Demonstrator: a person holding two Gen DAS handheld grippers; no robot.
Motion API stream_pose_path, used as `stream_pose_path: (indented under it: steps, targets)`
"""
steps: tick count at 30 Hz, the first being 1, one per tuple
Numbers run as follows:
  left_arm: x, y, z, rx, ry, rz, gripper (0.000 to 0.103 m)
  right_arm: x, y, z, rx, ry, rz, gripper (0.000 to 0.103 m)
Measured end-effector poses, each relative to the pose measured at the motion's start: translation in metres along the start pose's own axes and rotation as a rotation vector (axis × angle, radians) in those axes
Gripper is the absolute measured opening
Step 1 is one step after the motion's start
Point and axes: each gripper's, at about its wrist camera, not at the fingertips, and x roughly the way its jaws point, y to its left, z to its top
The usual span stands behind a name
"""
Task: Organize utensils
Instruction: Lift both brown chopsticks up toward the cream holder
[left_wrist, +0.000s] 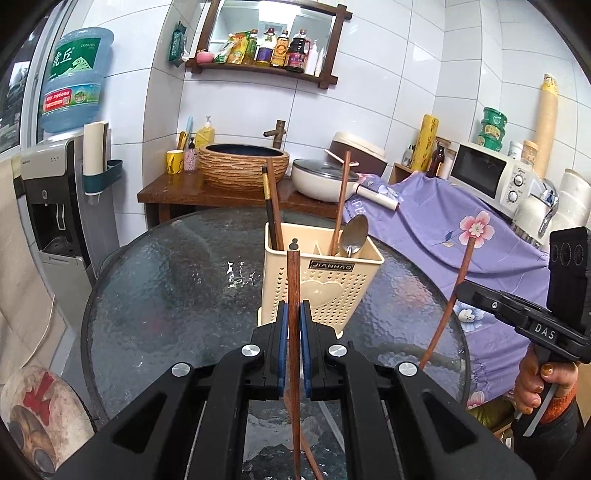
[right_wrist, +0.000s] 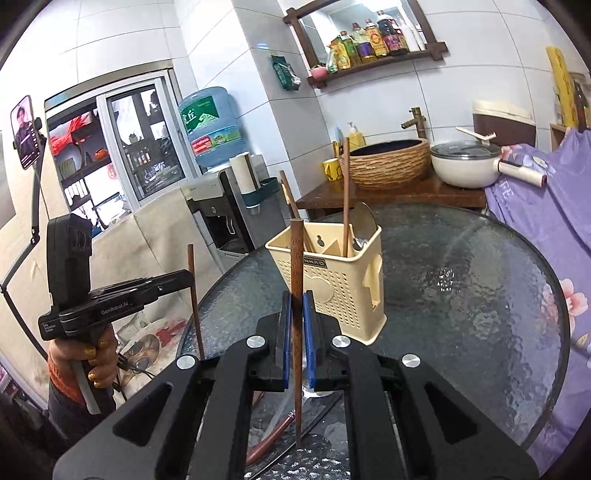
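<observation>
Cream perforated plastic utensil holder (left_wrist: 320, 284) stands near the middle of the round textured glass surface (left_wrist: 166, 280), and serves as landmark here. Step in hand, as I judge it: carrying chopsticks to the holder. Left tongs (left_wrist: 294, 325) are clamped on a reddish-brown wooden chopstick (left_wrist: 293, 280) held upright, just in front of the holder. Right tongs (right_wrist: 297, 317) are likewise closed on a second brown wooden chopstick (right_wrist: 296, 266), also upright, in front of the holder's left corner in the right wrist view. Both sticks are lifted clear of the glass and neither is in the holder yet.

Next move probably calls for raising each stick until its lower tip clears the rim, lining it up over a compartment, lowering, then releasing. Risk: a tip catching the rim or a divider.

Contents: holder's left compartment has two dark chopsticks (left_wrist: 272, 206) leaning together. Right compartment holds one long wooden chopstick (left_wrist: 341, 199) and a metal spoon (left_wrist: 354, 230), bowl up. Middle section looks empty, though partly hidden.
</observation>
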Motion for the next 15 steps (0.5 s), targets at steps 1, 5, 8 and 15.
stream_pose_path:
  steps: [1,5,8,15]
  targets:
    - [-0.003,0.000,0.002,0.002,-0.007,-0.001,0.006,-0.001,0.002,0.001,-0.007,-0.002,0.000,0.007]
    - [-0.009,-0.001,0.007,0.011,-0.024,-0.009,0.006,-0.002,0.008,0.007,-0.024,-0.010,0.008,0.007]
    - [-0.012,-0.002,0.013,0.022,-0.039,-0.011,0.006,-0.002,0.014,0.013,-0.041,-0.013,0.010,0.007]
    - [-0.021,-0.009,0.039,0.048,-0.078,-0.039,0.006,-0.003,0.026,0.039,-0.075,-0.035,0.007,0.007]
